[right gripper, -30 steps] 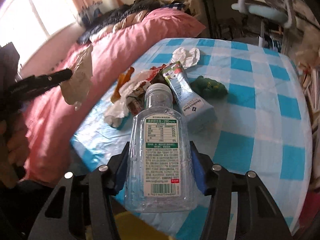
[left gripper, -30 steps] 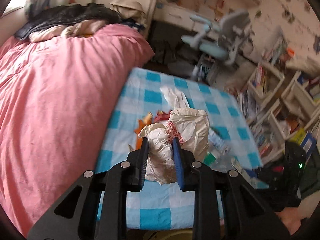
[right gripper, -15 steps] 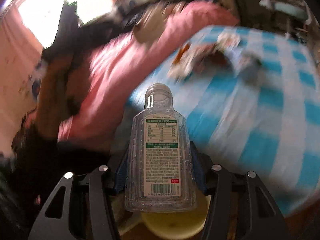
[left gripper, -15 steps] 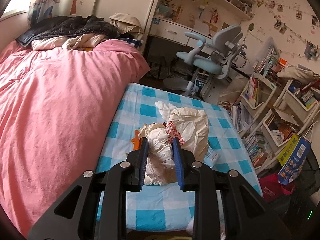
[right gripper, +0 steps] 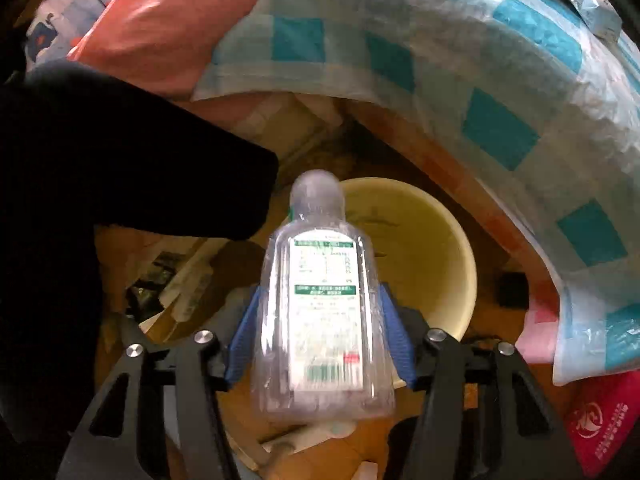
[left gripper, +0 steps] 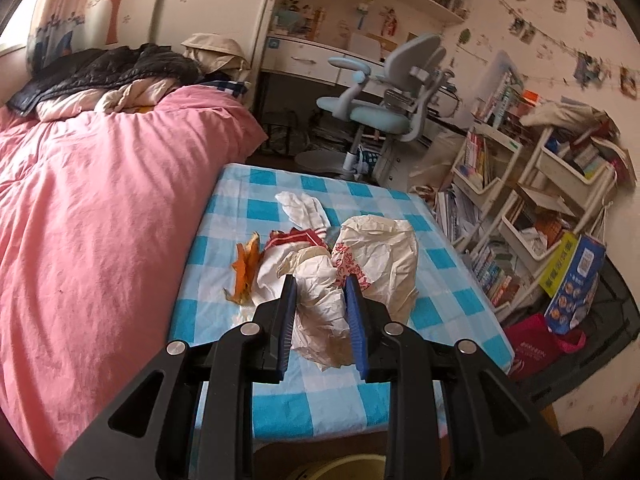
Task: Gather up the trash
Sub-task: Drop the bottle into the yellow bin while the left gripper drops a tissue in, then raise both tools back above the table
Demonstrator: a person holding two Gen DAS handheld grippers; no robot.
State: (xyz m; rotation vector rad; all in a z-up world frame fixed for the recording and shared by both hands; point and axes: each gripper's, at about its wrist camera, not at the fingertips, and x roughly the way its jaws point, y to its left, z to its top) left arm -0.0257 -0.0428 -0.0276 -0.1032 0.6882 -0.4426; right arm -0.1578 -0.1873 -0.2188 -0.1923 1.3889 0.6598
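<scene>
Releasing the clear plastic bottle: my right tool is opening above the yellow bin below the tabletop's near edge. My left tool is clamping crumpled white paper; orange peel and wrappers are waiting mid-tabletop.

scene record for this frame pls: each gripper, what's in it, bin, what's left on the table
left gripper: shut on crumpled white paper wrapper, above the table
right gripper: jaws opening, clear plastic bottle with green-white label between them, blurred
bin: pale yellow round bucket on the floor, beyond the bottle, beside the table edge
table: blue-and-white checked tablecloth
left on table: orange peel, white tissue, red-patterned wrapper
</scene>
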